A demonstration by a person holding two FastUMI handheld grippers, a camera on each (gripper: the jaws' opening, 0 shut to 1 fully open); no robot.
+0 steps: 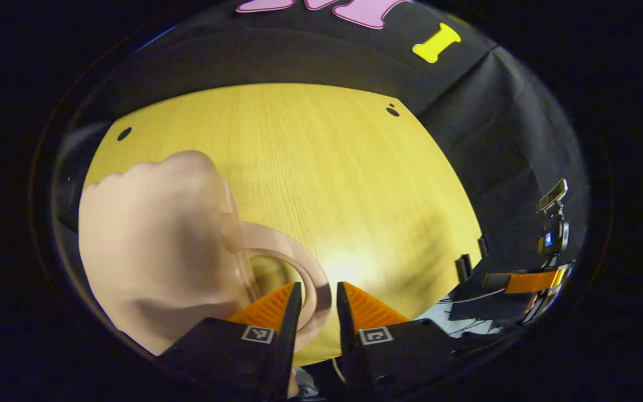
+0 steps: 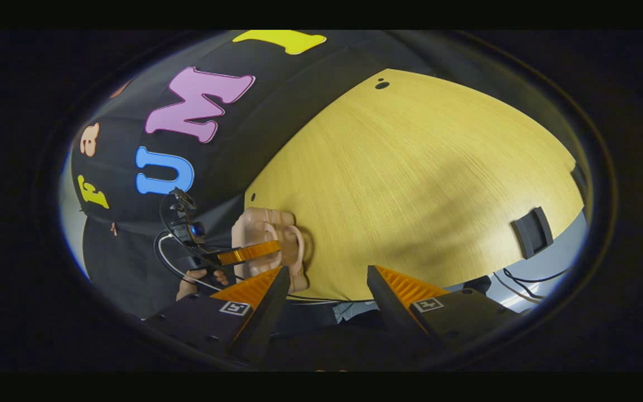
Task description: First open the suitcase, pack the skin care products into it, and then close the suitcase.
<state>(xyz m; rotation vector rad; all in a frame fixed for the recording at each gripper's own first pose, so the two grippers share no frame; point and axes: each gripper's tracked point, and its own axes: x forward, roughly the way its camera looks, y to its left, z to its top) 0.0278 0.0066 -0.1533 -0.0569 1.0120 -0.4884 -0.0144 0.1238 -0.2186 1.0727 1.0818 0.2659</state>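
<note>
Jaws of the left gripper (image 1: 319, 304) stand narrowly apart around the handle (image 1: 313, 279) of the pale pink suitcase (image 1: 154, 251), whose body lies just left of them on the tabletop (image 1: 321, 167). Right gripper (image 2: 327, 290) jaws are spread wide, holding nothing; the suitcase sits beyond their left finger.

My left camera sits close over the pink suitcase (image 1: 159, 245), whose handle (image 1: 299, 273) curves right between my fingers (image 1: 288, 312), and looks out across the yellow table (image 1: 321, 167) toward the booth wall. My right camera hangs off the table's edge, farther back, facing across the same tabletop. Both share that table and the suitcase (image 2: 268, 245), small beyond my right fingers (image 2: 268, 296).
</note>
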